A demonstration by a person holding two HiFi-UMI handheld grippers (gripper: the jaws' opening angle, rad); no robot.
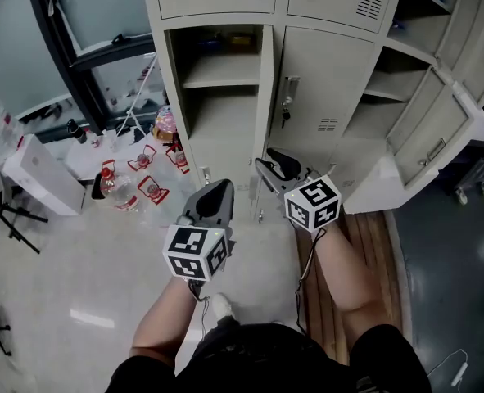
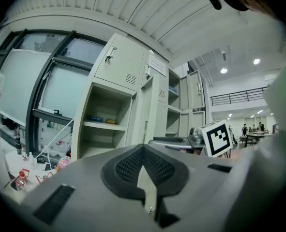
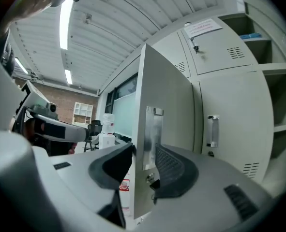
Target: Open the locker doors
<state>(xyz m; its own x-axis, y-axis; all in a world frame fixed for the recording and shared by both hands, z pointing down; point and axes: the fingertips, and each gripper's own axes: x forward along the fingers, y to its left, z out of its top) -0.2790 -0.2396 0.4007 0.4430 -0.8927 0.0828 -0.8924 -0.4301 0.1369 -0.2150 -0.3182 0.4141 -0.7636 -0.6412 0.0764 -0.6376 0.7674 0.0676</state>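
straddling the locker door edge-on, the right gripper holds its fingers apart (probably letting go), the left gripper closed, empty.

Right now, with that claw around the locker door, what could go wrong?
The door and its metal handle sit between the right gripper's open jaws; pulling away sideways could snag them. Unheld, the door might swing back. Bottles crowd the floor beside the lockers, easy to kick.
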